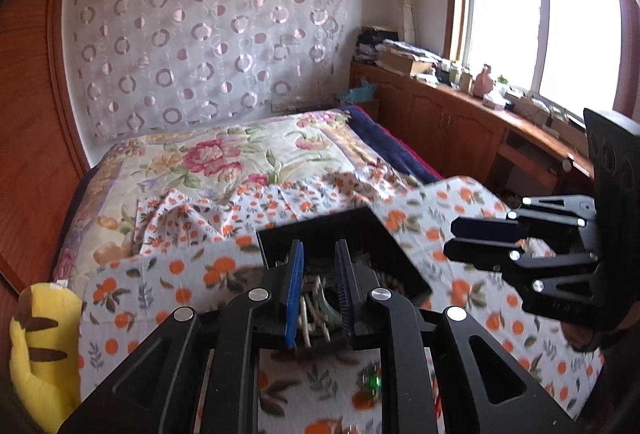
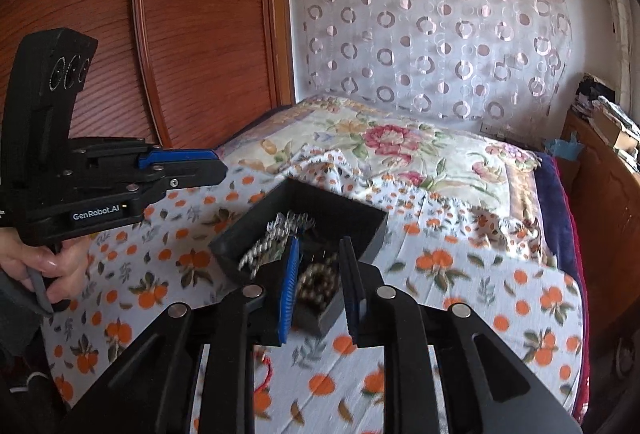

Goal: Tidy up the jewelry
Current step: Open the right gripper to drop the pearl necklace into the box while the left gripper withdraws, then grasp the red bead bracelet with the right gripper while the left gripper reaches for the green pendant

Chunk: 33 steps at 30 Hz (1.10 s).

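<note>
A black open box (image 1: 394, 246) (image 2: 362, 224) sits on an orange-print cloth over the bed. It holds silver chains (image 2: 276, 234) and a dark bead bracelet (image 2: 318, 280). My left gripper (image 1: 320, 254) is open and empty, its fingers hanging over the box with pale jewelry (image 1: 316, 308) below them. My right gripper (image 2: 320, 254) is open and empty over the box's near corner. In the left wrist view the right gripper (image 1: 454, 240) hovers to the right of the box. In the right wrist view the left gripper (image 2: 220, 164) hovers left of it. A green-stoned piece (image 1: 372, 382) and a red cord (image 2: 266, 372) lie on the cloth near me.
A yellow plush toy (image 1: 40, 350) lies at the bed's left edge. A floral quilt (image 2: 400, 150) covers the far half of the bed. A wooden wardrobe (image 2: 180, 34) stands on the left. A cluttered wooden cabinet (image 1: 460, 114) runs under the window on the right.
</note>
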### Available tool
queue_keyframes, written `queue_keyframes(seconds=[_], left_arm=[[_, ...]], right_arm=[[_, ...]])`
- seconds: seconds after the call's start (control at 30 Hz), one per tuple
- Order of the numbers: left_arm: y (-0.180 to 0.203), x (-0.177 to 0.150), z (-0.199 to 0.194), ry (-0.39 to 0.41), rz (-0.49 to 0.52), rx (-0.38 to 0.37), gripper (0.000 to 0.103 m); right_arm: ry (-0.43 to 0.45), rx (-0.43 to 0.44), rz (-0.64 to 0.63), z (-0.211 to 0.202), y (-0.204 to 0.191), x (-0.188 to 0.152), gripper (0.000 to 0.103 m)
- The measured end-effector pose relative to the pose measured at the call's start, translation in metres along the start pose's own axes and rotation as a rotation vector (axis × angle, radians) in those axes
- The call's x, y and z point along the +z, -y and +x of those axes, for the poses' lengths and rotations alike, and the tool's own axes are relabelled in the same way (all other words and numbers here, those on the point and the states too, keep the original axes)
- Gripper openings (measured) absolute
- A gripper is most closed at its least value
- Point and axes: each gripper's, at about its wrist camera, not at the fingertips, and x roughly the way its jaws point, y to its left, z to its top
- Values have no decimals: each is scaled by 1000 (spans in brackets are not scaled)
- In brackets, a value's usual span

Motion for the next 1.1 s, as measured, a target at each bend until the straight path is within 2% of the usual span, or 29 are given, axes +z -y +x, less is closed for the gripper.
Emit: queue_keyframes(seconds=[0.07,0.13,0.3,0.53,0.9,1.0,1.03,1.1], left_arm=[[2,-11,-1,-19,8,1,18],[4,-20,-2,-31,9,-4,28],[8,-48,0,-89,20,-14,29],[8,-74,7,-149,21,-10,43],[14,-83,16,-182,21,-24,43],[16,-83,17,-183,21,-27,43],[17,-83,17,-184,22,-28,43],[17,-83,19,-187,24,-28,43]], right_arm=[[-18,-4,-5,0,-5,-11,23],[-38,-1,0,1,-8,-21,23],[-104,22,16,13,-17,-47,23],[-176,52,22,31,-29,-70,23],[-273,65,-22,46,-38,-83,23],[-274,72,-40,44,-38,-85,23],[-275,73,-40,43,-38,-86,14],[-274,61,-49,41,-36,-88,4]])
